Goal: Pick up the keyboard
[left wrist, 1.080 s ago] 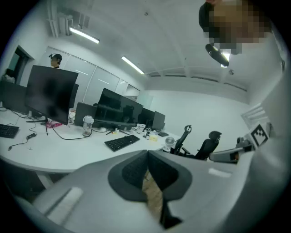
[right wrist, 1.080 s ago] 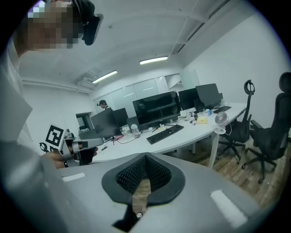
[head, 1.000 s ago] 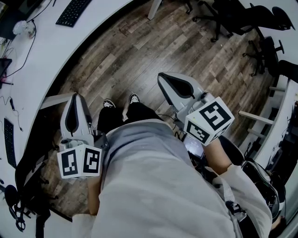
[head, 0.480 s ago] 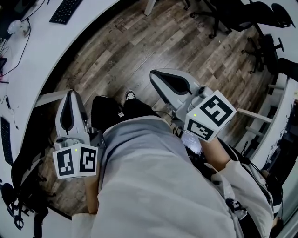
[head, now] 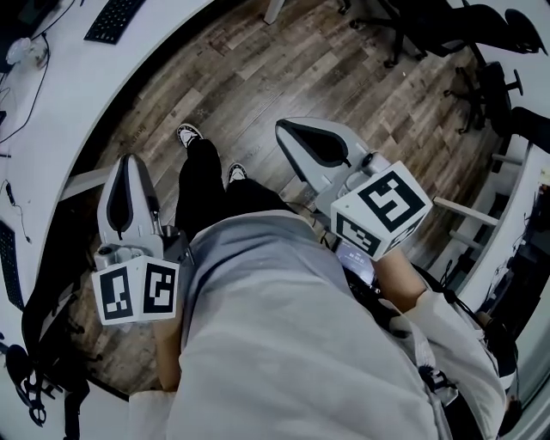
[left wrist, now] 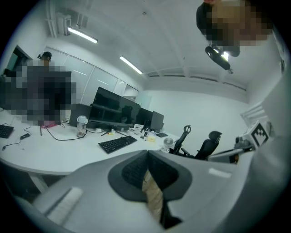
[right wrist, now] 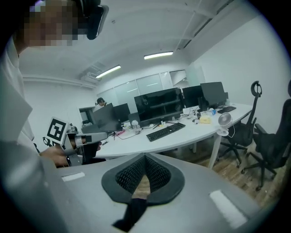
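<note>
Left gripper (left wrist: 147, 154) jaws closed tip to tip on nothing, right gripper (right wrist: 144, 158) likewise pressed together and empty, both held low over the wood floor (head: 284, 77), black keyboard (head: 112, 19) well apart at eleven o'clock, on the white desk (head: 60, 94), untouched

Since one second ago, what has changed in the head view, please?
The person's left shoe stepped forward toward the white desk; the keyboard slid toward the picture's top-left corner. Nothing was gripped or released: left tongs and right tongs stay shut and empty.
</note>
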The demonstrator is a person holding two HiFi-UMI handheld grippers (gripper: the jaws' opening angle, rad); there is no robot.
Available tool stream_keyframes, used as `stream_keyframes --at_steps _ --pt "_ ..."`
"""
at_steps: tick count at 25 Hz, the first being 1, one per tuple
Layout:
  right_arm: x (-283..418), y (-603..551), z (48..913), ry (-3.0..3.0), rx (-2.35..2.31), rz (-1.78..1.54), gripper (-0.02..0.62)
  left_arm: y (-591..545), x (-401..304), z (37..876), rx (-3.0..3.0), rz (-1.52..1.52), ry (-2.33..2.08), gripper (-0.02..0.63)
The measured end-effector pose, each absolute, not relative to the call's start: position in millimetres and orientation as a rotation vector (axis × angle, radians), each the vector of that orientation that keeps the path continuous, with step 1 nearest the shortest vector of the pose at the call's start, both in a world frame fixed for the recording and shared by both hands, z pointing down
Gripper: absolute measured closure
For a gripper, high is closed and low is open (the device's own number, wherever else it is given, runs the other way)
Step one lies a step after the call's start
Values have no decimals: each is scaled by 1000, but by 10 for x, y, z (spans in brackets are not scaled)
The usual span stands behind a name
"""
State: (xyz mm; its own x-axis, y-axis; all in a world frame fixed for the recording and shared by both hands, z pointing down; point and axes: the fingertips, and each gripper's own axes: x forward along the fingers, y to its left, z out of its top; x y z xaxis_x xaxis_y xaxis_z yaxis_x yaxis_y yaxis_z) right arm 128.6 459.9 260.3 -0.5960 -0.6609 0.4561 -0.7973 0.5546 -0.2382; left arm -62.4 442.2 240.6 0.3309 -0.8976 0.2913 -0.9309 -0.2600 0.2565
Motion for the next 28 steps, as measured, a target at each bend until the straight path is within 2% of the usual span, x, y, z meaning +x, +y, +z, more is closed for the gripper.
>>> stream_keyframes --at_steps 15,28 --pt "1117 3402 2742 -2420 1232 724 598 3236 -865 2499 2199 102 -1600 606" --pt "395 2217 2677 -2436 1165 747 598 1967 -1418 2313 2223 114 -1580 606"
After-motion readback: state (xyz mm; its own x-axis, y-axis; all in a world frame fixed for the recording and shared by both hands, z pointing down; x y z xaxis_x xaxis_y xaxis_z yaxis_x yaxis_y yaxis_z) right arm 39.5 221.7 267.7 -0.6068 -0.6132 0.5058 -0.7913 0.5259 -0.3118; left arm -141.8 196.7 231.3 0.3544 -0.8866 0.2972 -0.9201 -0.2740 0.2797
